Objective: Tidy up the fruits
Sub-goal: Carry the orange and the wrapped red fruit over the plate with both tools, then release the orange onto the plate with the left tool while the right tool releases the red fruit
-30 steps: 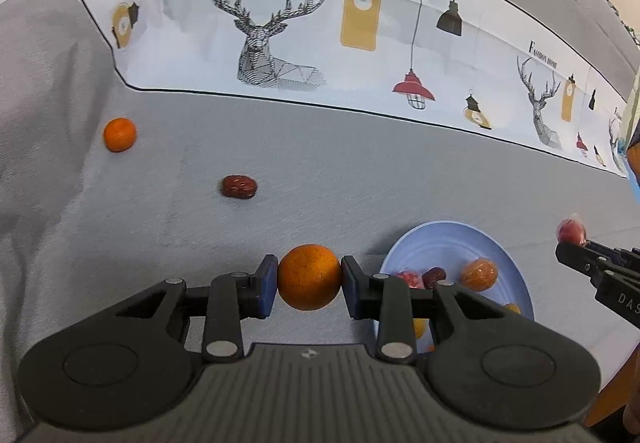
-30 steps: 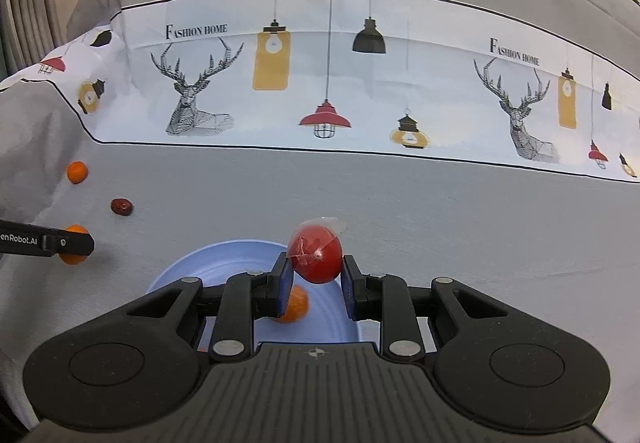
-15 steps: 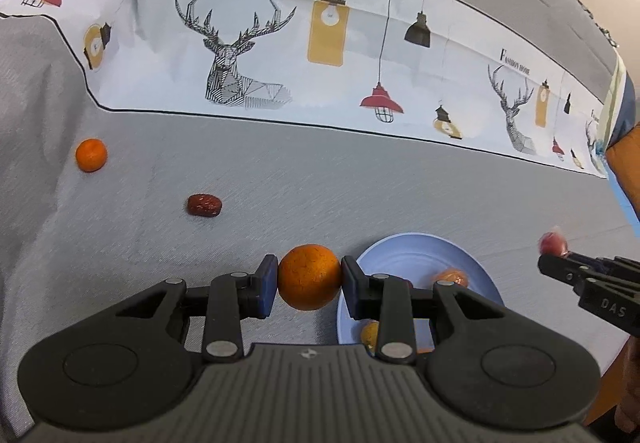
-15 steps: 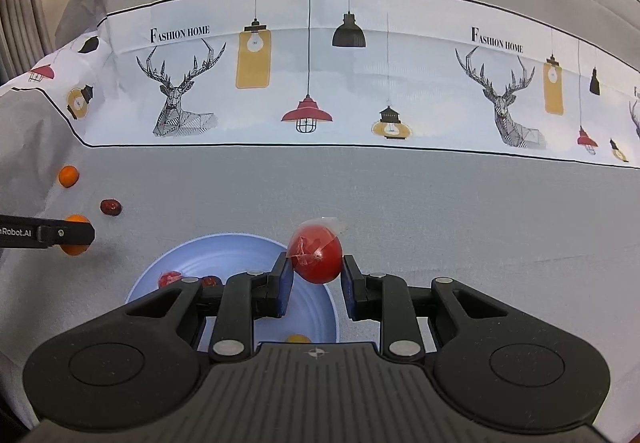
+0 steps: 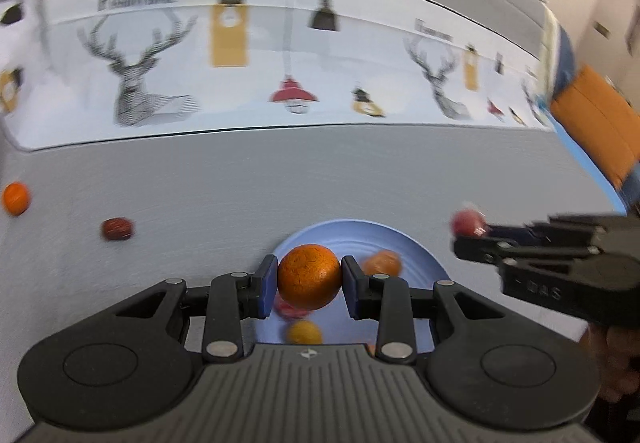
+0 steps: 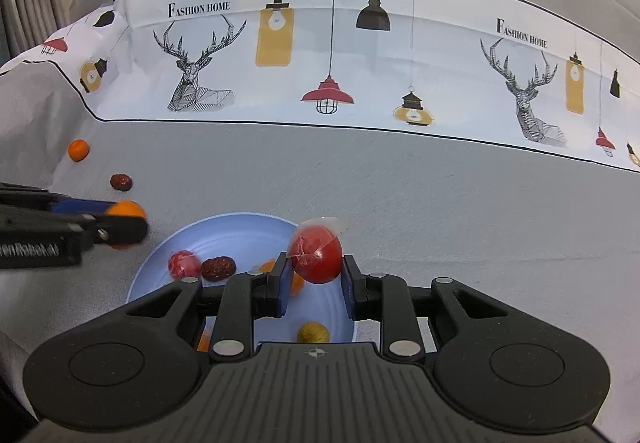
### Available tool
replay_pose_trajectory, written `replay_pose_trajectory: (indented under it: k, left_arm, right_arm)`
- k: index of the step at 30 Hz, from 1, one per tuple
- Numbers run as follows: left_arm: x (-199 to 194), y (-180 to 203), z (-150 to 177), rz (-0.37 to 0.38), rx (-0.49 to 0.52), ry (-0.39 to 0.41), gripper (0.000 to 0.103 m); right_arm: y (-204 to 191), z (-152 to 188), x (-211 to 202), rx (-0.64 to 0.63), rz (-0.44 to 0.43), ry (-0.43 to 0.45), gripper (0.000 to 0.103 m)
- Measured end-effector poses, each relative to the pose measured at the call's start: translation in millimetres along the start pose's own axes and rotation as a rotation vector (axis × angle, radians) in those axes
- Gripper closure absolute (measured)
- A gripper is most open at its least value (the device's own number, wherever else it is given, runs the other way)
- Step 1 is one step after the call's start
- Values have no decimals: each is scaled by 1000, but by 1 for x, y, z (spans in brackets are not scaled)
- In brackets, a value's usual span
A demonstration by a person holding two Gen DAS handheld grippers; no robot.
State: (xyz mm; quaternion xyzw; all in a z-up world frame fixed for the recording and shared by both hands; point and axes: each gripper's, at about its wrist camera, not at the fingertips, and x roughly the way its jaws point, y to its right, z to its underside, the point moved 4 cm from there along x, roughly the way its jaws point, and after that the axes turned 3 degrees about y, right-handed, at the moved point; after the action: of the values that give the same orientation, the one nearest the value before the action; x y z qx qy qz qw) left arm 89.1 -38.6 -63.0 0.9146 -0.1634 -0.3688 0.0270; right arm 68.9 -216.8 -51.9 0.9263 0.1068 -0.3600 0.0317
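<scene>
Orange (image 5: 309,277): firm, round, likely to roll; left gripper (image 5: 309,280) clamps its middle above the blue plate (image 5: 416,255).
Red fruit (image 6: 317,259): film-wrapped (probably slippery), pinched by the right gripper (image 6: 315,285) over the plate's edge.

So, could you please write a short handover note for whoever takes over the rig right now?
Left hand-held gripper: shut on an orange, over the blue plate.
Right hand-held gripper: shut on a wrapped red fruit, at the plate's far edge.
Done: the plate already holds several fruits, including a red date and a wrapped red fruit.
Left: release both held fruits, then collect the small orange and the date lying on the grey cloth.
</scene>
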Motion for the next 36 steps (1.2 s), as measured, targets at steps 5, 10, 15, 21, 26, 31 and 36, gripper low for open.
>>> replay_pose_trajectory:
  k: [5,10,15,21,26,31,36]
  left_arm:
    - [7,26,8,42,97,-6,66]
    - [15,40,14,49,163,-19,66]
    - [19,42,15,54,178,-23,66]
    - [22,44,16,54,195,-27,65]
    - [21,47,17,52,201,-26,65]
    - [21,47,17,53,201,-25,65]
    - [21,48,17,51,201,-24,65]
  right_arm:
    - [1,1,1,0,0,-13,76]
    - [0,4,3,-16,-5,-29,76]
    - [-3,6,4,-30,-12,-43,76]
    - [-5,6,4,-38,-15,-47,76]
    - [-6,7,4,-43,-13,-49,76]
    - [-5,6,4,-45,-13,-50,76]
    - [-5,6,4,-46,-13,-51,76]
